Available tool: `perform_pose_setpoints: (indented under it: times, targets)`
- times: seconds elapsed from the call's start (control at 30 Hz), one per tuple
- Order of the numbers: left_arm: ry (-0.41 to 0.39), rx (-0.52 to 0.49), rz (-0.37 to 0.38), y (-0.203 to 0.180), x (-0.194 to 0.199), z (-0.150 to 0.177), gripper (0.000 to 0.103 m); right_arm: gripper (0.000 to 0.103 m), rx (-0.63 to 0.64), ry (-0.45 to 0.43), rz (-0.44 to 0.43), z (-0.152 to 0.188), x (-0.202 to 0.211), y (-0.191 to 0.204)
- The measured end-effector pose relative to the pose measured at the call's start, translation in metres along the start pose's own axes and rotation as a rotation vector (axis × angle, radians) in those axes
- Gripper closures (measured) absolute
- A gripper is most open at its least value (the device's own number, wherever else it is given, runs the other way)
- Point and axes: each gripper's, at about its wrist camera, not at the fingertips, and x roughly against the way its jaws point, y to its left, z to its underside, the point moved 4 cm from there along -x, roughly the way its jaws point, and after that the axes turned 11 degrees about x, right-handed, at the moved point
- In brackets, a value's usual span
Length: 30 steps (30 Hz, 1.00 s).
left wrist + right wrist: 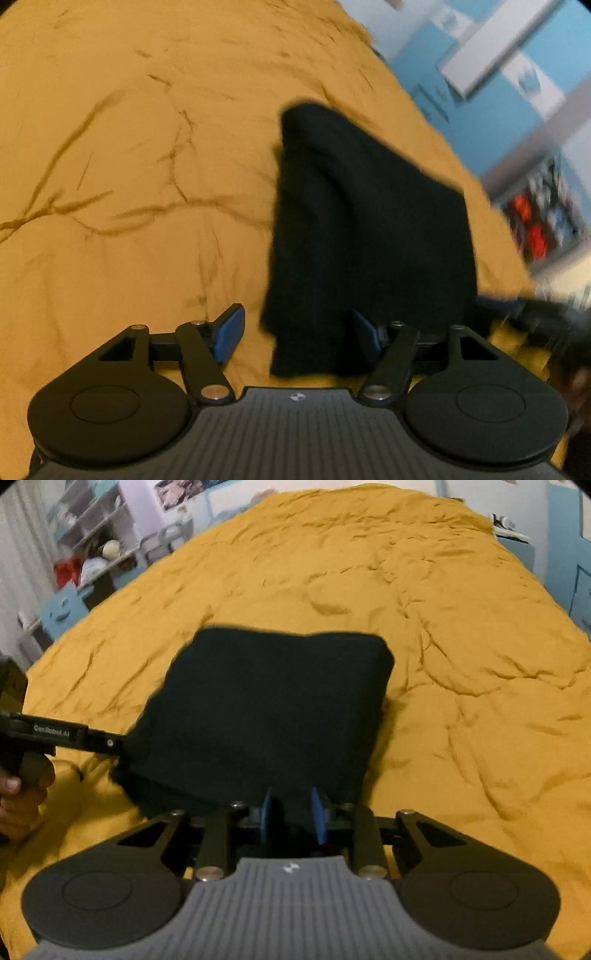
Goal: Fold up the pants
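Right wrist view: we see the folded black fabric pants lying on the mustard-yellow bed cover. The right gripper pinches the near hem; the left gripper stands apart, unclamped. We judge the fold nearly finished; next, release and smooth.

surface: bed, covered edge to edge by a mustard-yellow cover
cover state: rumpled, creases and soft ridges all over, deepest at left in left wrist view
on it: black pants, folded into a compact, roughly rectangular bundle
pants contact: lying directly on the yellow cover, far edge flat; near edge hidden behind gripper parts, can't tell if it lies flat
position: near the bed's close end, toward its left side in right wrist view
rest of cover: yellow fabric only
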Motion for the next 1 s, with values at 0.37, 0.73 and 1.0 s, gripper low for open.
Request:
perform_pose_setpoints:
  times: [0.37, 0.73, 1.0]
  targets:
    - [-0.186, 0.136, 0.184, 0.016, 0.038, -0.015, 0.032, 0.071, 0.183, -0.081, -0.171, -0.095, 0.042, 0.016]
    - [-0.079, 0.205, 0.216, 0.024, -0.009, -0.022, 0.042, 0.064, 0.449, 0.218, -0.297, -0.239, -0.162, 0.056]
    - [-0.053, 0.204, 0.253, 0.025, -0.009, -0.024, 0.063, 0.098, 0.556, 0.441, -0.236, -0.236, -0.224, 0.070]
